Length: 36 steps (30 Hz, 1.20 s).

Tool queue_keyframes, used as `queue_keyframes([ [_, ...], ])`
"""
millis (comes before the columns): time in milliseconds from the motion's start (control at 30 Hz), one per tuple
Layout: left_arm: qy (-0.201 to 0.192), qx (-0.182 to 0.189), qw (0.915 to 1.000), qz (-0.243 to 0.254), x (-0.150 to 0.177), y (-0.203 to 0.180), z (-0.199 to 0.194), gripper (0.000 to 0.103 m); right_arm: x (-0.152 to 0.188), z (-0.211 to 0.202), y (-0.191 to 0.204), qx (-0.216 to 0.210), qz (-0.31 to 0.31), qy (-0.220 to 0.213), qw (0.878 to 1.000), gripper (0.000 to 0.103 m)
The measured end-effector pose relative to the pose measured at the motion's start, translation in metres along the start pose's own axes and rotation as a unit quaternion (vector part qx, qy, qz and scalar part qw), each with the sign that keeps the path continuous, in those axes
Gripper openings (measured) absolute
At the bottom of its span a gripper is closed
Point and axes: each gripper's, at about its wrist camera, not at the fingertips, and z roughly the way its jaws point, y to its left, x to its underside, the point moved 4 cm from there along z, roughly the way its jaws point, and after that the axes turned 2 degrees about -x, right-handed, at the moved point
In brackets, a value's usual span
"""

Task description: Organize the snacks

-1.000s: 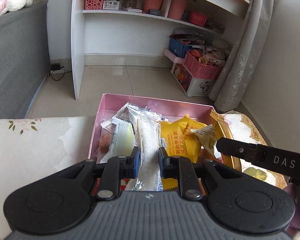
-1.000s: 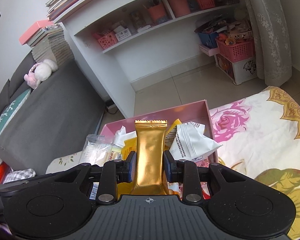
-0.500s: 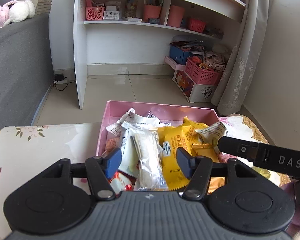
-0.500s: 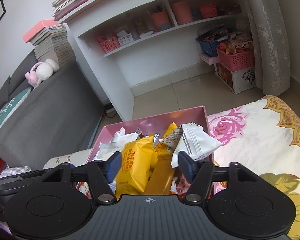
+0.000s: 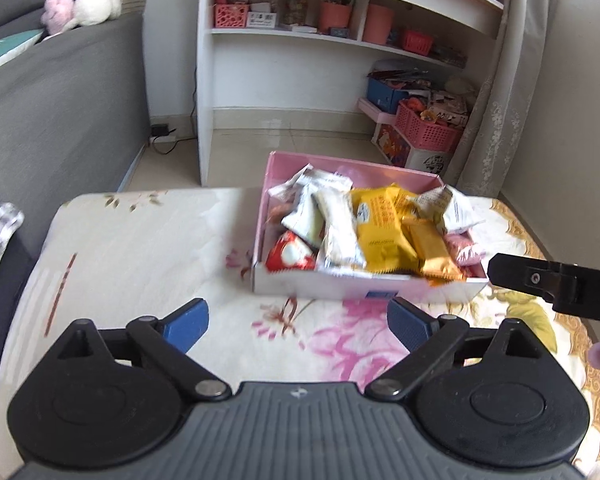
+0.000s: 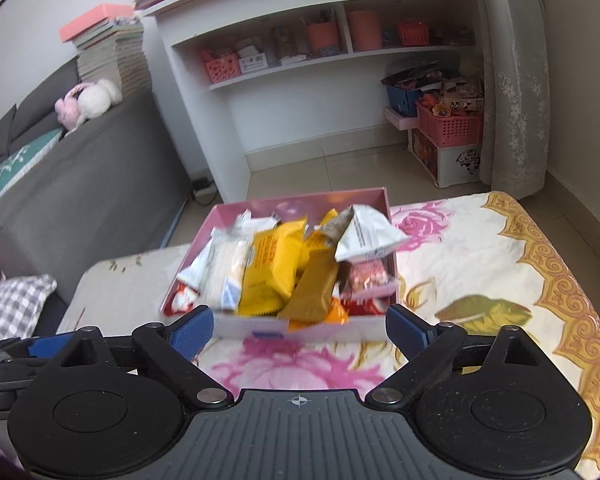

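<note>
A pink box (image 5: 360,286) (image 6: 300,330) full of several wrapped snacks sits on a flowered cloth. A clear white packet (image 5: 338,228) lies among them beside a yellow packet (image 5: 380,228) (image 6: 278,256). A gold bar (image 6: 314,284) (image 5: 430,250) lies in the pile too. My left gripper (image 5: 298,326) hangs short of the box's near wall, jaws opening wide, nothing between them. My right gripper (image 6: 300,330) is also back from the box, jaws opening, nothing between them; one of its fingers (image 5: 540,284) pokes in at the right of the left wrist view.
The flowered cloth (image 5: 140,248) (image 6: 480,264) covers the surface, with a gold border on the right. A grey sofa (image 5: 52,112) stands to the left with a checked cushion (image 6: 12,308). Behind are white shelves (image 6: 300,60) and pink baskets (image 6: 450,128) on the tiled floor.
Both grippers went from shut to wide open and pulled back from the box. The white packet left the left jaws and the gold bar left the right jaws; both now lie in the box.
</note>
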Motion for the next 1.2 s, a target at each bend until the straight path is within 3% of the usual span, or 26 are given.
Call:
queue_keyframes([
  [133,0.005,-0.037,0.9993,0.003,0.012,0.005,-0.022,0.097,0.013,-0.024,0.016,0.023,-0.026,0.000,0.999,0.095],
  [233,-0.011,-0.046,0.9988,-0.010,0.014,0.008,-0.049,0.103,0.020,-0.046,0.025,0.033,-0.033,-0.008,0.999,0.098],
  [433,-0.052,-0.063,0.9965,-0.015,0.019,-0.004,-0.108,0.103,0.029,-0.088,0.032,0.062,-0.021,-0.023,0.998,0.099],
  [600,-0.055,-0.087,0.9947,-0.006,0.023,-0.013,-0.138,0.103,0.028,-0.121,0.042,0.067,-0.040,-0.035,0.996,0.102],
  [1200,-0.063,-0.109,0.9920,0.000,0.026,-0.019,-0.141,0.103,0.029,-0.133,0.046,0.056,-0.051,-0.038,0.996,0.102],
])
